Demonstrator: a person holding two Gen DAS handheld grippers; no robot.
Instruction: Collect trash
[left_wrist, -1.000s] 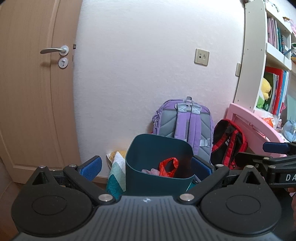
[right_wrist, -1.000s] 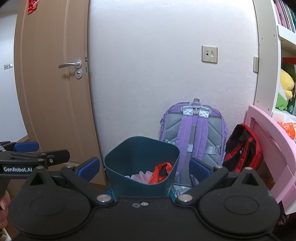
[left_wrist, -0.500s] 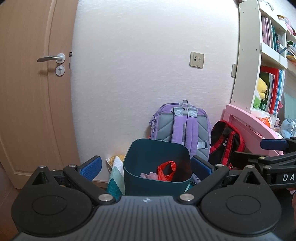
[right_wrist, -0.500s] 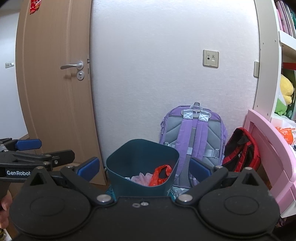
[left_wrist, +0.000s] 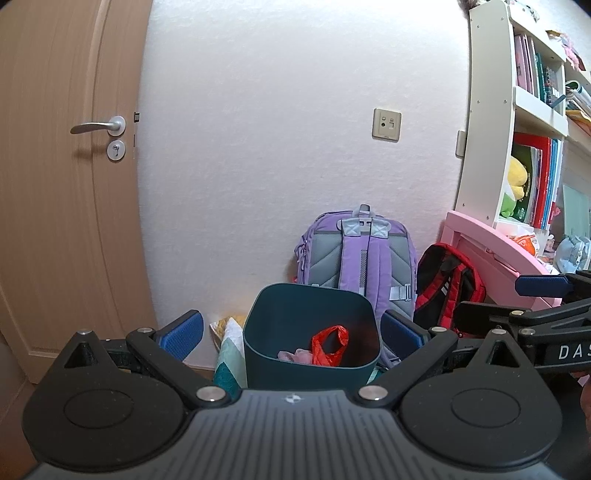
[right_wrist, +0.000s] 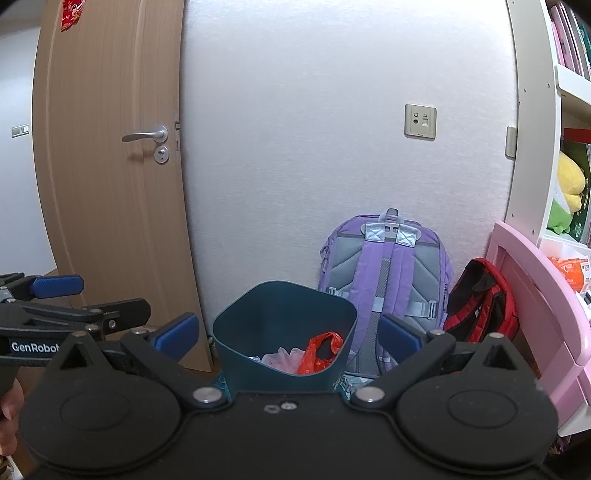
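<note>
A dark teal trash bin (left_wrist: 310, 332) stands on the floor in front of a white wall, seen from two cameras held side by side. Inside the bin lie a crumpled red plastic bag (left_wrist: 328, 345) and, just beside it, some pale pink crumpled plastic (left_wrist: 295, 355).

The left hand-held gripper (left_wrist: 291, 330) is released: its two blue-padded fingers are spread wide with nothing between them, and the bin shows in the gap, farther off and not touched. The right hand-held gripper (right_wrist: 286, 332) is likewise spread wide and empty, with the same bin framed between its fingers. Each gripper also appears at the edge of the other's view, and part of a hand (right_wrist: 9, 417) shows at the lower left of the right wrist view.

Behind the bin, a purple and grey backpack (left_wrist: 360, 254) leans upright against the wall. To its right sits a red and black backpack (left_wrist: 448, 286), next to a pink counter (left_wrist: 487, 240). A white bookshelf (left_wrist: 484, 110) rises above the counter, holding books and a yellow and green plush toy (left_wrist: 513, 184). Left of the bin, a folded cloth with teal and white patches (left_wrist: 229, 350) lies against the wall. Farther left is a wooden door (left_wrist: 55, 184) with a silver lever handle (left_wrist: 98, 125). A beige wall socket (left_wrist: 386, 124) sits higher on the wall.
</note>
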